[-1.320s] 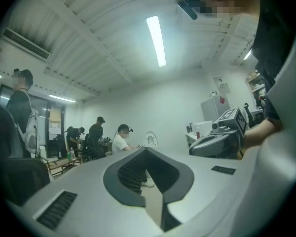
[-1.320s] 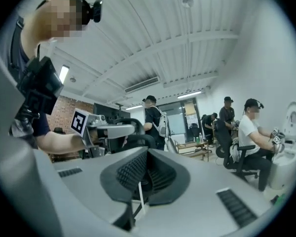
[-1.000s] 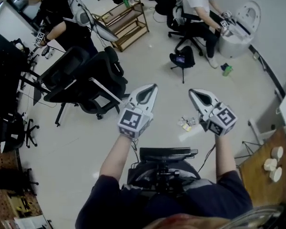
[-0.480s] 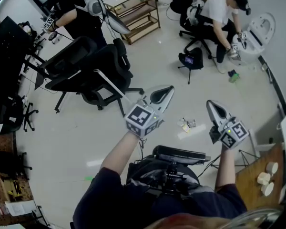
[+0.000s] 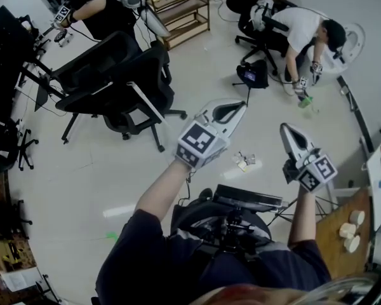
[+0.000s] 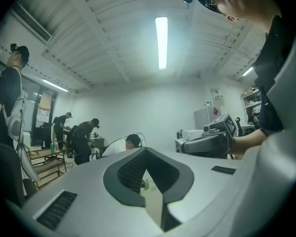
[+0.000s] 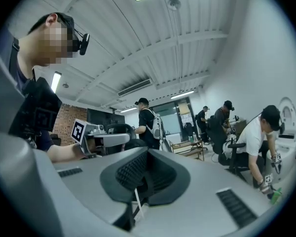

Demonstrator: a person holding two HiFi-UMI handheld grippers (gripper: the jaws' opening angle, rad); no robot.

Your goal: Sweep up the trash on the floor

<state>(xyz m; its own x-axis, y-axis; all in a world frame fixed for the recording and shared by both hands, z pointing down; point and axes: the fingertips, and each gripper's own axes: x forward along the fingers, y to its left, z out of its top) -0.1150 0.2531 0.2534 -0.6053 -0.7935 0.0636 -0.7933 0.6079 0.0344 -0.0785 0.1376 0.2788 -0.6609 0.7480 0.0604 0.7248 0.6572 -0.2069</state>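
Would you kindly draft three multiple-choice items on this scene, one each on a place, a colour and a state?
1. Where is the trash?
A. on the floor, seen between left gripper and right gripper
B. on the shelf cart
C. on the wooden table

2. What colour are the office chairs?
A. white
B. black
C. red

3. Both grippers are:
A. open
B. shut on trash
C. shut, empty

Answers:
1 A, it lies on pale floor.
2 B, both look black.
3 C, each gripper view shows jaws together, nothing between.
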